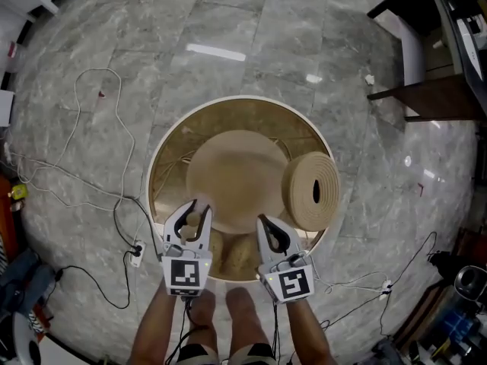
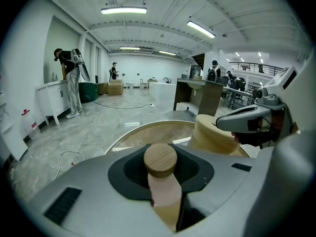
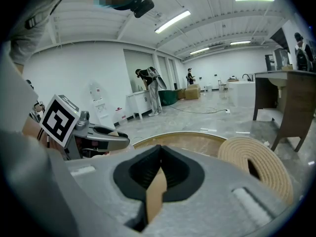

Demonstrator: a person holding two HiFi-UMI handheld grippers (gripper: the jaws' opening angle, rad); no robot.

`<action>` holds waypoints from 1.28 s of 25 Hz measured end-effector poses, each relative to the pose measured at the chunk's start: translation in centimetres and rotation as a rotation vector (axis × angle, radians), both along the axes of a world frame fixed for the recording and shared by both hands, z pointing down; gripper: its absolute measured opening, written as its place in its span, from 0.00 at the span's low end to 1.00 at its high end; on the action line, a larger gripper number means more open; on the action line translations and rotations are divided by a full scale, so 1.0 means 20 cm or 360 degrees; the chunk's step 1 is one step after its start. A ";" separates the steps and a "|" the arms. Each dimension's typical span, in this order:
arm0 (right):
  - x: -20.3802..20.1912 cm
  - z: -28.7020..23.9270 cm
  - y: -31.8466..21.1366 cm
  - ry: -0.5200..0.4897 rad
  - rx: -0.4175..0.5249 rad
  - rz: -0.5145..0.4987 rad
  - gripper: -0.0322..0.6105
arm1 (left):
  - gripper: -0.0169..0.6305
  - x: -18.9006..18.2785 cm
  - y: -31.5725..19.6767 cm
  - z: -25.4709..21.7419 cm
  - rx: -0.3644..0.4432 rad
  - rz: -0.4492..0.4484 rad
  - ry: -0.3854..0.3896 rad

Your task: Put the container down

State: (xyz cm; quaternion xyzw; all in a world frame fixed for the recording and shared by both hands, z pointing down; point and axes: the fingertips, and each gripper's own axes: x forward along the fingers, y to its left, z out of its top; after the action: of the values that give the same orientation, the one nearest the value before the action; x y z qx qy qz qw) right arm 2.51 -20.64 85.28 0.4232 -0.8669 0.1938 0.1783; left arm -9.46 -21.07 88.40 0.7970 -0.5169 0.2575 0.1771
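The round container hangs low over the marble floor just ahead of the person's feet, with a flat disc and a coiled roll lying inside it. It is carried at its near rim: the left hand-held gripper is clamped on a wooden-capped peg, and the right hand-held gripper pinches a thin tan edge. Whether its base touches the floor I cannot tell, so the task looks well along but unfinished, with settling the container and letting both grips go left to do.
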 end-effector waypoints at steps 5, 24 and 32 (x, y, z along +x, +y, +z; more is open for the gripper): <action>0.03 0.09 -0.01 -0.0011 -0.0026 0.0028 0.05 | 0.21 0.02 -0.01 0.09 -0.0008 0.0019 -0.0045; 0.09 0.20 0.02 -0.0047 -0.0063 0.0051 0.05 | 0.21 0.11 0.03 0.31 -0.0070 0.0025 -0.0070; 0.15 0.24 0.05 -0.0054 -0.0062 0.0079 0.05 | 0.21 0.14 0.07 0.37 -0.0078 0.0033 -0.0097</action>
State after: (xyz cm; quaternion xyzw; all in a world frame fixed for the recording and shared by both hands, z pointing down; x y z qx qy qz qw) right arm 5.43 -19.69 90.12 0.4376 -0.8552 0.2221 0.1669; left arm -6.68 -19.64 95.84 0.7894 -0.5073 0.2962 0.1781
